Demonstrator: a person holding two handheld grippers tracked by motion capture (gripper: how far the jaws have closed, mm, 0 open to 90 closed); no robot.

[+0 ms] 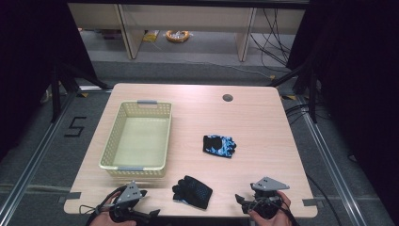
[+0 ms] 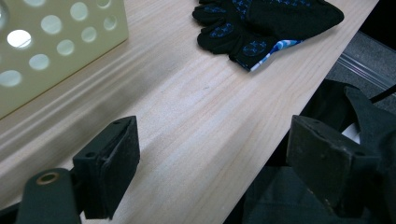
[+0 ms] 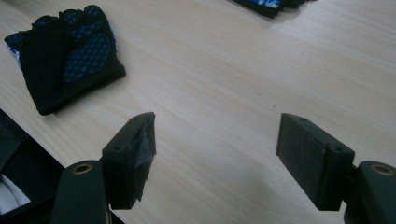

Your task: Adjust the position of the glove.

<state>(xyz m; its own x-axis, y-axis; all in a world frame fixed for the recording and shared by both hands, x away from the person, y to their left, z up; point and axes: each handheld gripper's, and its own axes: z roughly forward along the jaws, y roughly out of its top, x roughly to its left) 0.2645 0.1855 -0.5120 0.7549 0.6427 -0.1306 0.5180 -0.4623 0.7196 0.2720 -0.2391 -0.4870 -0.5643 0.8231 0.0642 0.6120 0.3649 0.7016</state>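
The left gripper (image 1: 141, 197) is at the lower left of the high view, at the near edge of the table (image 1: 263, 122), with its jaws spread wide and nothing between them. In the left gripper view, bare wood lies between the jaws. The yellow basket (image 1: 109, 149) stands above it in the left half of the frame, and it is empty. To the right, at the bottom centre, the near glove (image 1: 192, 192) lies flat on the table between the two grippers, close to the table edge. The far glove (image 1: 219, 145), black with blue pattern, lies higher, right of centre, well apart from both tools. The right gripper (image 1: 242, 200) at the lower right is also spread and holds nothing. I judge that the work has not yet started: both gloves are outside the basket.
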